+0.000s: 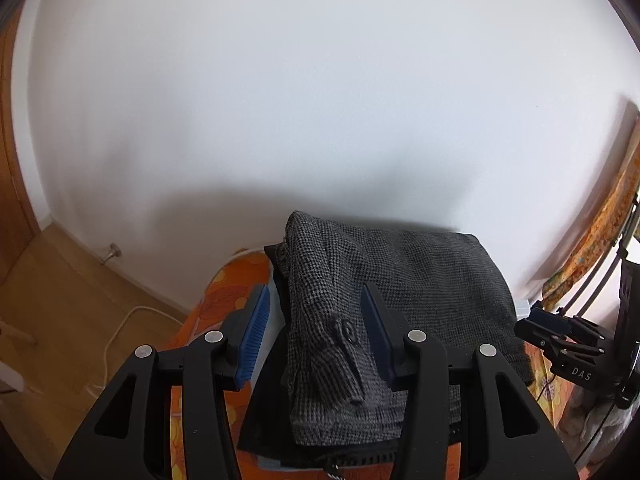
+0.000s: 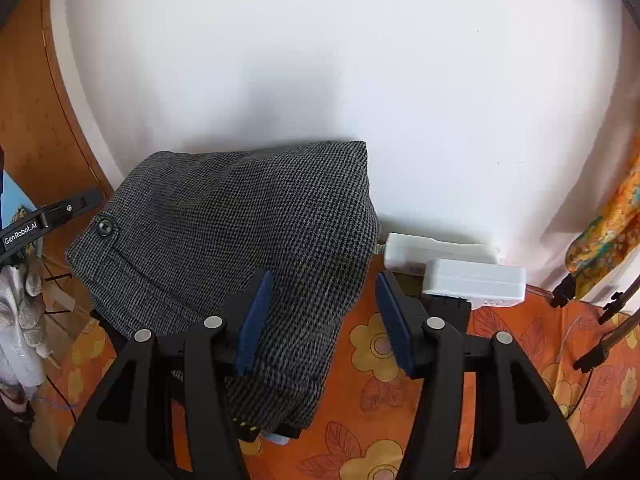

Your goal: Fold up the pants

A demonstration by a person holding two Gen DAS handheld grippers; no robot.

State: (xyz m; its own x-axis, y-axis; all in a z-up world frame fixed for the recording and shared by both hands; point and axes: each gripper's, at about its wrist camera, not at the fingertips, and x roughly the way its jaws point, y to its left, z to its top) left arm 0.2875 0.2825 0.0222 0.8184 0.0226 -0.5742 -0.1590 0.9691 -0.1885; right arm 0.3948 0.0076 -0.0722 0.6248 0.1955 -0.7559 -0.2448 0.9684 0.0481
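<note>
The grey houndstooth pants (image 1: 400, 304) lie folded in a compact bundle on top of other dark clothes, on an orange flowered surface (image 2: 400, 400). My left gripper (image 1: 316, 336) is open and hovers over the bundle's left edge, near a button tab (image 1: 346, 330). My right gripper (image 2: 324, 316) is open and empty over the pants (image 2: 240, 240) at their right edge. A buttoned pocket (image 2: 105, 227) shows on the left of the bundle. The right gripper also shows at the right of the left wrist view (image 1: 560, 340).
A white wall (image 1: 320, 100) stands right behind the pile. A white power strip (image 2: 432, 252) and a white box (image 2: 476, 280) lie to the right of the pants. Wooden floor (image 1: 60, 300) with a white cable lies to the left. Orange cloth (image 2: 608, 232) hangs at the right.
</note>
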